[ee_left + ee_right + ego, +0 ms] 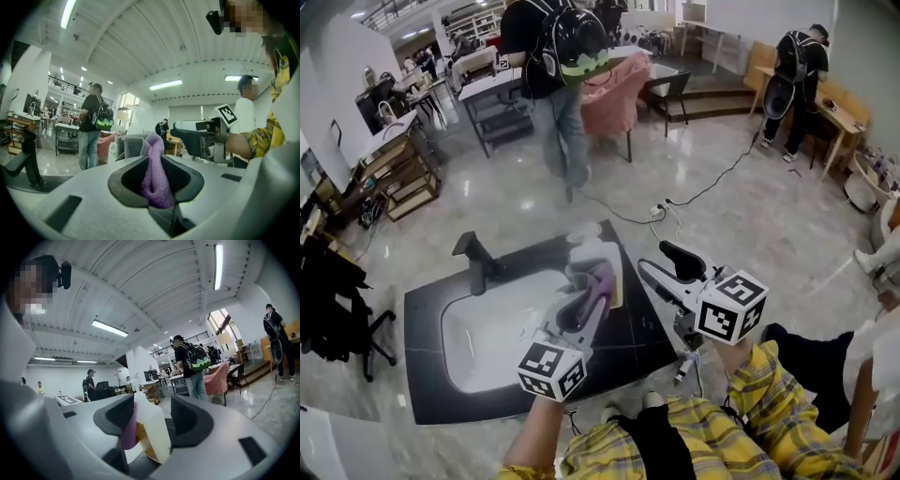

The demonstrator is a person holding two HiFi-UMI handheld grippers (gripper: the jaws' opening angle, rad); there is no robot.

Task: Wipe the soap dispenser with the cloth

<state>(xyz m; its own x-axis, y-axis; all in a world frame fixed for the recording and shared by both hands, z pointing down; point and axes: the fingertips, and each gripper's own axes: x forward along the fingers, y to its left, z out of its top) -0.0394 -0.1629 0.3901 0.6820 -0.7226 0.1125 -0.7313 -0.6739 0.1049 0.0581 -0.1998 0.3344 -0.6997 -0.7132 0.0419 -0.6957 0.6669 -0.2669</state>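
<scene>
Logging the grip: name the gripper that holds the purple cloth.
The left gripper, jaws shut on the purple cloth; the right gripper stands open.

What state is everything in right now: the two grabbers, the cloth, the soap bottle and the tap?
left gripper: shut on the cloth.
right gripper: open, holding nothing.
cloth: pinched and bunched up, right beside the soap dispenser.
soap dispenser: upright by the sink, not gripped.
faucet: no running water visible.
</scene>
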